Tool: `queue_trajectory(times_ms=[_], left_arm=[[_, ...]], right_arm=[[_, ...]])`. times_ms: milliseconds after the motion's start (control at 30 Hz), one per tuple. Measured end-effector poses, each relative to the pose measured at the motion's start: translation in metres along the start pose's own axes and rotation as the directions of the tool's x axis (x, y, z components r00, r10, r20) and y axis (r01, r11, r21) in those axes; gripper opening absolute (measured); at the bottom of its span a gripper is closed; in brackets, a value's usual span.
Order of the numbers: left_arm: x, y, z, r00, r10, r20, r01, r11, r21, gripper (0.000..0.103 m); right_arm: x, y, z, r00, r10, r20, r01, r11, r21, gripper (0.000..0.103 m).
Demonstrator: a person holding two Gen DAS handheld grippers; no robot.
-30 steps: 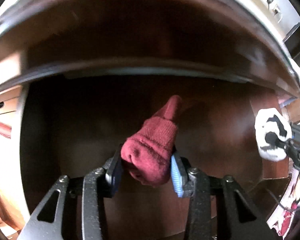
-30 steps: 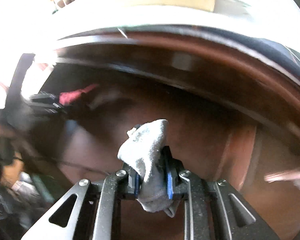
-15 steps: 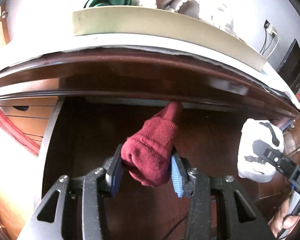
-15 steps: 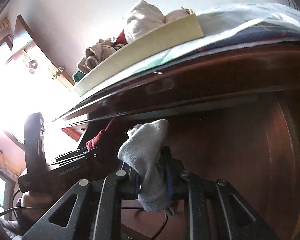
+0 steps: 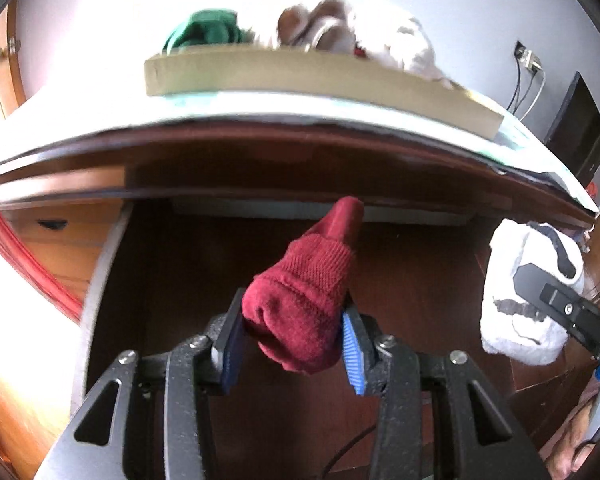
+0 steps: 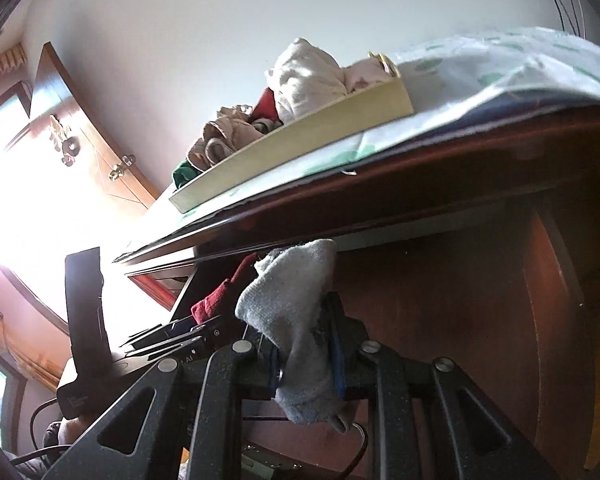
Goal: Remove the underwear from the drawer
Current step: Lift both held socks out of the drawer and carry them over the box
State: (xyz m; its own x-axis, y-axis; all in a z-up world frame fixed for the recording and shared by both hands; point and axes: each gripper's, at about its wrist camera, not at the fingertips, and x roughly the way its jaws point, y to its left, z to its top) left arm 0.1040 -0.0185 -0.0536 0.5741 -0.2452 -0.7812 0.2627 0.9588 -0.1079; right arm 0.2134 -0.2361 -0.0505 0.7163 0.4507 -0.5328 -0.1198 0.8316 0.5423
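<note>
My left gripper (image 5: 290,344) is shut on a rolled dark red knit garment (image 5: 306,304), held above the open dark wooden drawer (image 5: 180,272). My right gripper (image 6: 306,354) is shut on a grey-white knit garment (image 6: 296,320). That same pale garment (image 5: 520,300), with dark markings, shows at the right of the left wrist view, clamped by the right gripper (image 5: 572,316). In the right wrist view the red garment (image 6: 216,300) and the left gripper (image 6: 172,338) appear at the left. Both held pieces hang just below the dresser's top edge (image 5: 300,148).
On the dresser top sits a shallow beige tray (image 5: 300,80) holding a green cloth (image 5: 208,32) and pale rolled clothes (image 5: 360,36). The tray (image 6: 300,136) is also in the right wrist view. A dark screen (image 5: 580,128) stands at the right. A wooden door (image 6: 96,148) is at the left.
Both grippers have risen and tilted up out of the drawer with their garments still held. The dresser top and its tray of clothes have come into view.
</note>
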Motion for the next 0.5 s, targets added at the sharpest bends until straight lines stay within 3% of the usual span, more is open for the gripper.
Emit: queue_trajectory(times_ms=[100, 500], left_arm=[[-0.008, -0.007, -0.003, 0.998, 0.039, 0.050, -0.041, 0.998, 0.049, 0.041], [-0.059, -0.010, 0.020, 0.990, 0.036, 0.136, -0.051, 0.993, 0.108, 0.041]], right_arm=[[-0.008, -0.002, -0.002, 1.000, -0.002, 0.016, 0.002, 1.000, -0.011, 0.022], [-0.043, 0.010, -0.005, 0.997, -0.003, 0.082, 0.006, 0.999, -0.037, 0.022]])
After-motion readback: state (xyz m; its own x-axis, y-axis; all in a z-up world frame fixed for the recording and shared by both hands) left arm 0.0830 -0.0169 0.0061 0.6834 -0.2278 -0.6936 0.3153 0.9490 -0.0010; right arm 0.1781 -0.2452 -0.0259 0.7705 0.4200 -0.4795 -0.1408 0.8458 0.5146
